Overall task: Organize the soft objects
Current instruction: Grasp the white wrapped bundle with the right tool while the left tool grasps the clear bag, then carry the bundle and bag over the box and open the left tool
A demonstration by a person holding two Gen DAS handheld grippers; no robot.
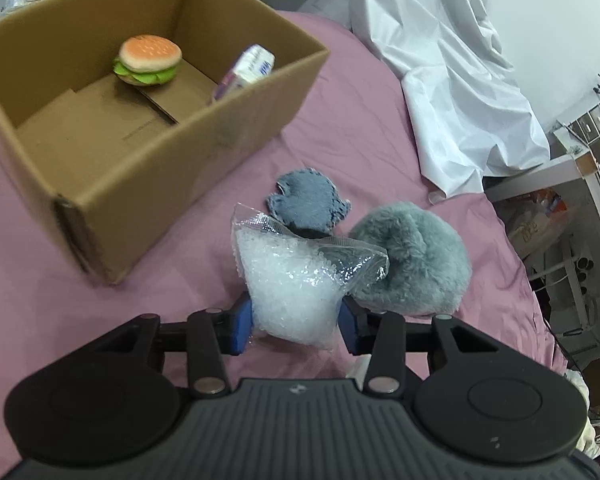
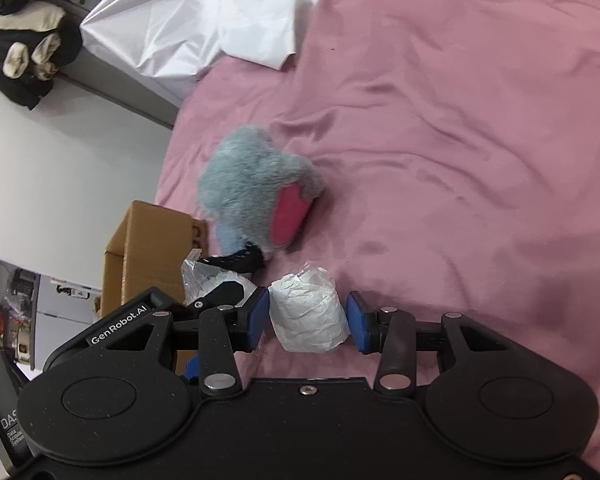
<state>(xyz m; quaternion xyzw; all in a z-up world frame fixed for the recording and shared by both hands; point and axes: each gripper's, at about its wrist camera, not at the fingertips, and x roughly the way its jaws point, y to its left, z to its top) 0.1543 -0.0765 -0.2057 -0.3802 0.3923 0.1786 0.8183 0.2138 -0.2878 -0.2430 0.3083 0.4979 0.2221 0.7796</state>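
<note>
Left tool [image 1: 295, 322]: blue pads closed on the clear plastic bag of white pellets [image 1: 296, 276], held low over the pink bedsheet [image 1: 380, 140].
Right tool [image 2: 308, 322]: pads straddle the crumpled white plastic-wrapped bundle [image 2: 309, 312] on the bed; one pad touches it, a slim gap shows at the other, so not yet clamped.
Pellet bag handling: probably slumps and shifts, with slick film; pinch at the bulging middle.
White bundle handling: looks light and squashy; grip across its middle.
Grey fluffy plush [image 1: 412, 260]: shaggy, rounded, beside the bag.
Blue-grey felt piece [image 1: 306, 202]: flat, stitched edge.
Open brown cardboard box [image 1: 100, 128]: holds a plush hamburger [image 1: 148, 60] and a tissue pack [image 1: 246, 72].
</note>
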